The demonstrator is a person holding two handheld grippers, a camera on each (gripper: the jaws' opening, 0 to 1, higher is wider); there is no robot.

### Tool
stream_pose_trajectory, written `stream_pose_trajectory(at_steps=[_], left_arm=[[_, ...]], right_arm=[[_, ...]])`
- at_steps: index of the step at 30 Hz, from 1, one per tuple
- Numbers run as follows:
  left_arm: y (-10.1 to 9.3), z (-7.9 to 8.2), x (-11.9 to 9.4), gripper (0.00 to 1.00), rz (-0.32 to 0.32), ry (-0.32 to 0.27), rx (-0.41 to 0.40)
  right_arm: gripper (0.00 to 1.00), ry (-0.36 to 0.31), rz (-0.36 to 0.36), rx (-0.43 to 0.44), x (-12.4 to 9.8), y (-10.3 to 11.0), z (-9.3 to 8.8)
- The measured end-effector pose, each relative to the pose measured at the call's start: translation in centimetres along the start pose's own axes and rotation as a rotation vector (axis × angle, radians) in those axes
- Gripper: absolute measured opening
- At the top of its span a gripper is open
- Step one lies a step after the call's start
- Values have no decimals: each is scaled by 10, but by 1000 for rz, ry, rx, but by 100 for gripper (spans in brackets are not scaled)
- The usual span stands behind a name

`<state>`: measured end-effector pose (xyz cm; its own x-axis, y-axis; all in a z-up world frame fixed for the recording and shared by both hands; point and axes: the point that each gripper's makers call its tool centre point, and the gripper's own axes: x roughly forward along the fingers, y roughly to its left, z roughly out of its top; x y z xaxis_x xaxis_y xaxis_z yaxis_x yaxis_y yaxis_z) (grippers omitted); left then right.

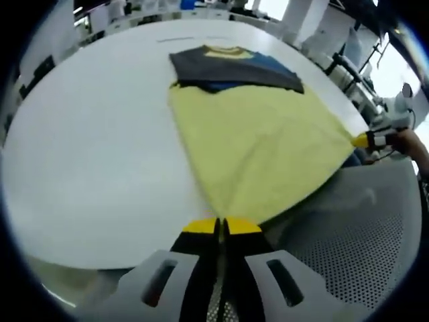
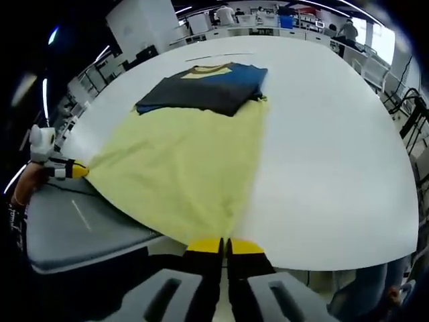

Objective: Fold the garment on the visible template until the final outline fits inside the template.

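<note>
In the left gripper view our left gripper (image 1: 222, 227) rises from the bottom edge with its yellow-tipped jaws pressed together on a corner of the garment (image 1: 258, 141), the yellow cloth running straight into the narrow seam between them. From that pinched corner the yellow fabric fans out ahead of the jaws, widening as it goes, and lies flat on the white table (image 1: 87, 154); at its far end the garment turns dark grey and blue, with a yellow collar showing at the far edge. Off to the right of our jaws the cloth comes to a second point, and there the right gripper (image 1: 365, 140) meets it, its yellow tip touching the corner, with a hand (image 1: 409, 142) just behind it. Below and to the right of the jaws sits a grey perforated surface (image 1: 365, 248), beside the table edge. In the right gripper view our right gripper (image 2: 224, 247) likewise has its jaws closed on a yellow corner of the garment (image 2: 181, 168), and the fabric spreads ahead and to the left of them across the table (image 2: 335, 154). The dark folded upper part lies at the far end, straight ahead of the jaws. Far to the left the left gripper (image 2: 75, 170) holds the other corner, over a grey surface (image 2: 74, 228) near the table edge. We cannot make out any template outline on the table from either view.
</note>
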<state>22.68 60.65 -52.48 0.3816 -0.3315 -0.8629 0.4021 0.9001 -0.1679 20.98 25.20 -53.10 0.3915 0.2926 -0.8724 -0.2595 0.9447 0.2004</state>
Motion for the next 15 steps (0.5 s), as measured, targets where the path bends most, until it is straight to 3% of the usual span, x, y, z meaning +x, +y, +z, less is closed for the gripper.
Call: stream_pose_trajectory(at_steps=[15], left_arm=[[-5, -6, -6, 0, -15, 10, -13]], right_arm=[[0, 7, -8, 16, -6, 2, -7]])
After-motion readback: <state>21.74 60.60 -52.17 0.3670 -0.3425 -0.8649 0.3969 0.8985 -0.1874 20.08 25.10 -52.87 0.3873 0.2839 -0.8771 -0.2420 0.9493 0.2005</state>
